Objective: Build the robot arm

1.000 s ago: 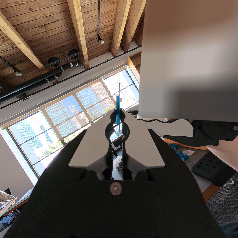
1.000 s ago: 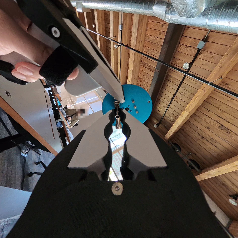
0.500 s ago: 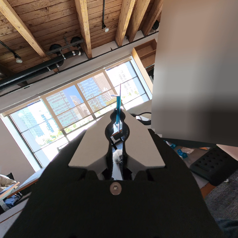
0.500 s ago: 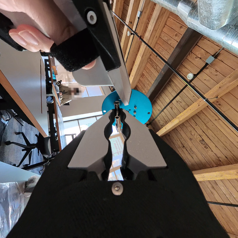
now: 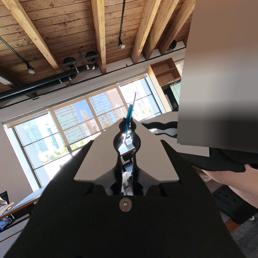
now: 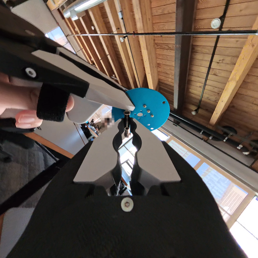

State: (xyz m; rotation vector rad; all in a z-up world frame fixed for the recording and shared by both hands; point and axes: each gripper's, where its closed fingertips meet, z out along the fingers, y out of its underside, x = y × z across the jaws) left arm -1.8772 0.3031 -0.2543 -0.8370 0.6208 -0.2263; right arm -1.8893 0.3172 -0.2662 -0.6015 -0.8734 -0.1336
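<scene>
Left wrist view: left claw (image 5: 127,122) is pinching the blue disc (image 5: 129,114) edge-on at its rim, tips closed onto it, disc pointing to 12 o'clock toward the windows (image 5: 83,125).

Right wrist view: right claw (image 6: 127,122) is clamping a small metal standoff (image 6: 126,125), just under the disc's face at 1 o'clock. Disc is looking thin, stiff, light, slick; rim grip seems best.
</scene>
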